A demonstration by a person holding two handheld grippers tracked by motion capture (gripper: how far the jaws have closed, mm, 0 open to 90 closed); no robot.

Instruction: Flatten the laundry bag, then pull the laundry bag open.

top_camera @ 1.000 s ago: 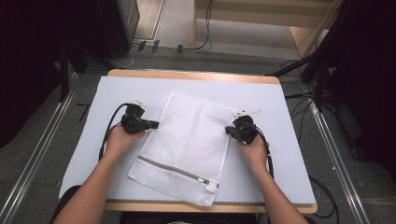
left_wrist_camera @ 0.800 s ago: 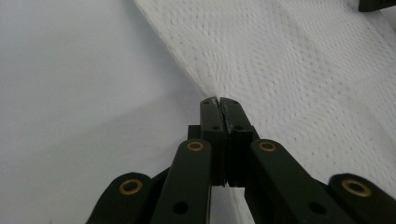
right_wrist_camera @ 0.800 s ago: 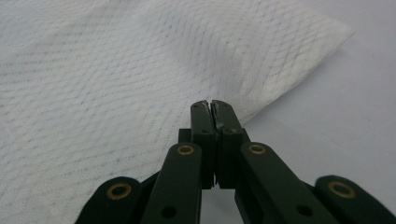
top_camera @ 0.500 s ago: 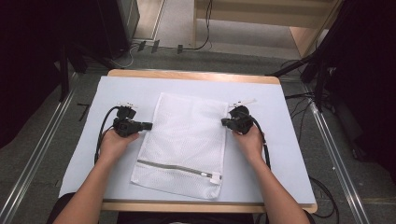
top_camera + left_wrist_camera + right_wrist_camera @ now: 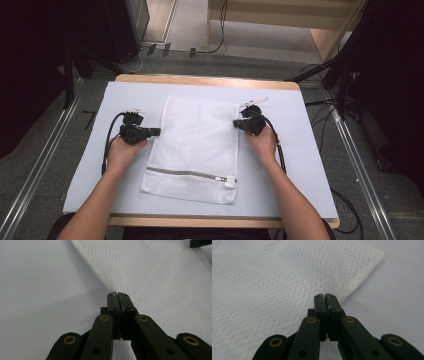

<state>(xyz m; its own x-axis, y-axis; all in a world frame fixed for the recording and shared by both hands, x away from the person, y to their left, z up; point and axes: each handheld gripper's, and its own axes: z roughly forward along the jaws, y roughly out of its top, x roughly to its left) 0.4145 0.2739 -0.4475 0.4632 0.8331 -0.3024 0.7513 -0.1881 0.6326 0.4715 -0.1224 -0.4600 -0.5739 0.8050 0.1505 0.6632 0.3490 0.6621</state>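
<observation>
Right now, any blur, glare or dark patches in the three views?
High view: even light on the table, mesh bag sharp, floor corners very dark. Left gripper view: left gripper linkage soft up close, mesh weave crisp, faint shadow on the table. Right gripper view: right gripper linkage blurred up close, no glare.

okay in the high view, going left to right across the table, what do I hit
left gripper → white mesh laundry bag → right gripper, all on the pale blue mat.
</observation>
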